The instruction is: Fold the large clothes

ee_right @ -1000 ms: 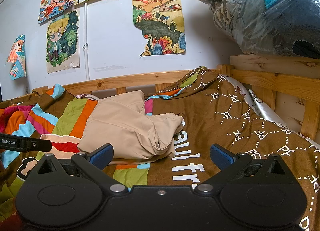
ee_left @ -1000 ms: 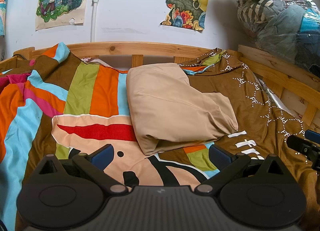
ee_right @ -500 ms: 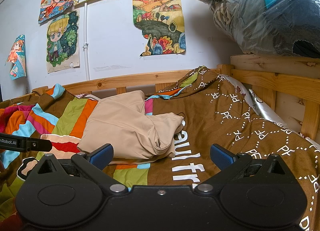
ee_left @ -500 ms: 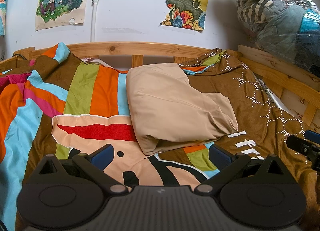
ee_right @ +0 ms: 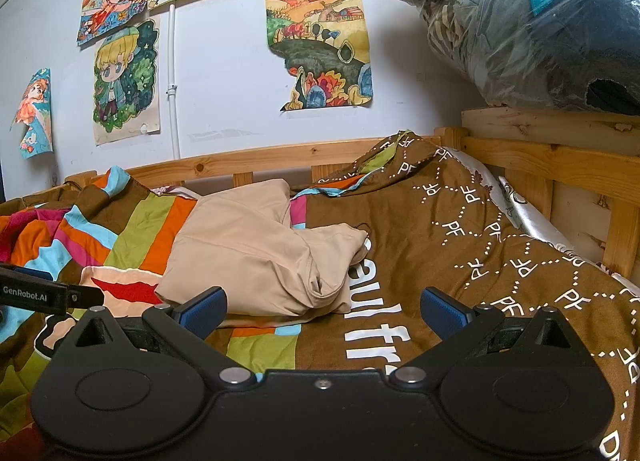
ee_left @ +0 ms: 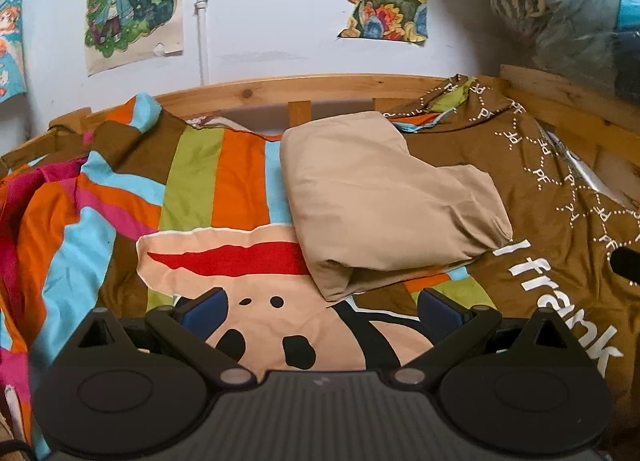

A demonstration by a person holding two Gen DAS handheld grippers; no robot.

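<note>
A beige garment (ee_left: 380, 197) lies folded into a thick bundle on the patterned bedspread (ee_left: 200, 189), its rolled edge facing me. My left gripper (ee_left: 322, 307) hovers open just in front of that edge, nothing between its blue pads. In the right wrist view the same beige garment (ee_right: 256, 249) sits left of centre, and my right gripper (ee_right: 323, 311) is open a little short of it, empty. The tip of the left gripper (ee_right: 48, 295) shows at that view's left edge.
A wooden bed rail (ee_left: 320, 91) runs along the far side and a wooden frame (ee_right: 560, 157) along the right. A plastic bag of clothes (ee_right: 540, 29) rests on the right frame. Posters (ee_right: 320, 49) hang on the white wall. Bedspread lies bare to the left.
The left gripper has lifted and drawn back slightly, so the garment sits a little lower in its view. The right gripper has not moved.
</note>
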